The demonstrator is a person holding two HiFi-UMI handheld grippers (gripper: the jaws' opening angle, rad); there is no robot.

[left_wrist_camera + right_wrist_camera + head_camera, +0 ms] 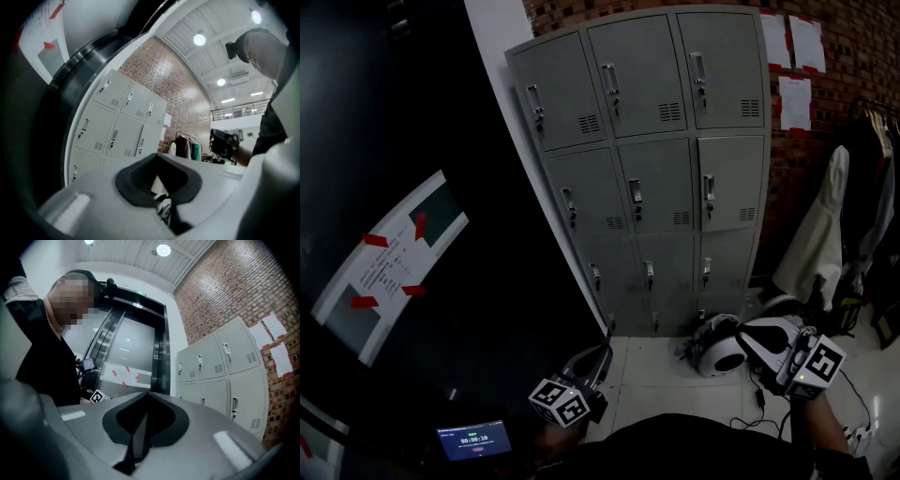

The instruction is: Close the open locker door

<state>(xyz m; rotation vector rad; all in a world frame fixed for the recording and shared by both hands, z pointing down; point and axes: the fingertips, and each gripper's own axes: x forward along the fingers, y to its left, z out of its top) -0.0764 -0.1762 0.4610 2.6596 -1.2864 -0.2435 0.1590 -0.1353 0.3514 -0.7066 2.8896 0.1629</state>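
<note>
Apparently done: all 9 locker doors (pixel 661 178) at upper centre look shut, left gripper (pixel 600 358) and right gripper (pixel 750 339) hang low, jaws pressed together, empty; next, only a check.

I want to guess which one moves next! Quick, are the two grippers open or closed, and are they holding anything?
Left gripper: closed, holding nothing.
Right gripper: closed, holding nothing.

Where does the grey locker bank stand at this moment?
In the head view the grey locker bank fills the upper centre against the brick wall, between the white column on the left and hanging coats on the right.
</note>
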